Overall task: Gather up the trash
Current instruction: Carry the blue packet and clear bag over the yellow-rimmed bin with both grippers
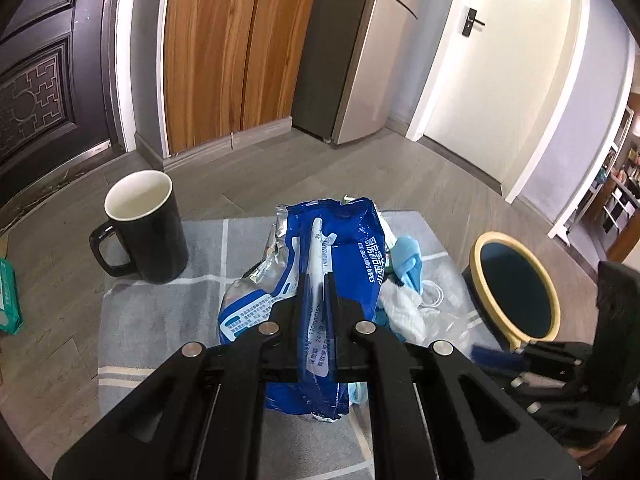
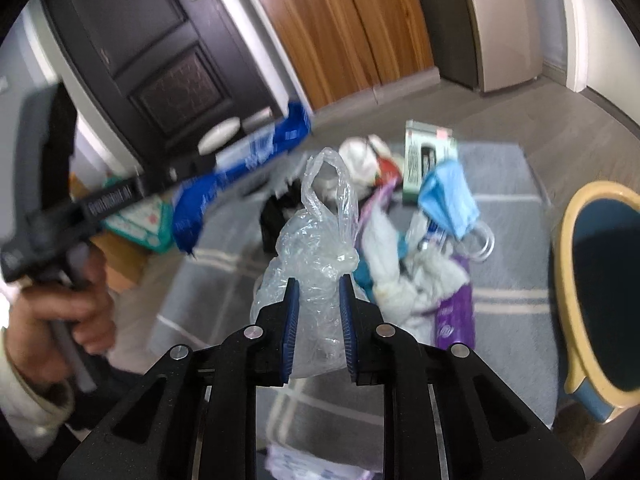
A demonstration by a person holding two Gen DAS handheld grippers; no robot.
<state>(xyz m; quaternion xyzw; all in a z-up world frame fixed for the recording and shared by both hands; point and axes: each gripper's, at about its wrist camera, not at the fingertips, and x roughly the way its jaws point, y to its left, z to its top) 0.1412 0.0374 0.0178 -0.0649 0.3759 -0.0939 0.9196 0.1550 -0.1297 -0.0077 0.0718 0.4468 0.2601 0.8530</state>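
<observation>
My left gripper is shut on a blue kitchen-wipes packet and holds it above the grey rug. The right wrist view shows it blurred at the left. My right gripper is shut on a crumpled clear plastic bag, lifted over the rug. A trash pile lies on the rug: a blue face mask, white tissues, a purple wrapper and a small green-white box. The round bin with a yellow rim stands to the right.
A black mug stands on the rug's far left corner. A green tissue pack lies on the wooden floor at the left. A dark door, wooden cabinets and a fridge line the far wall.
</observation>
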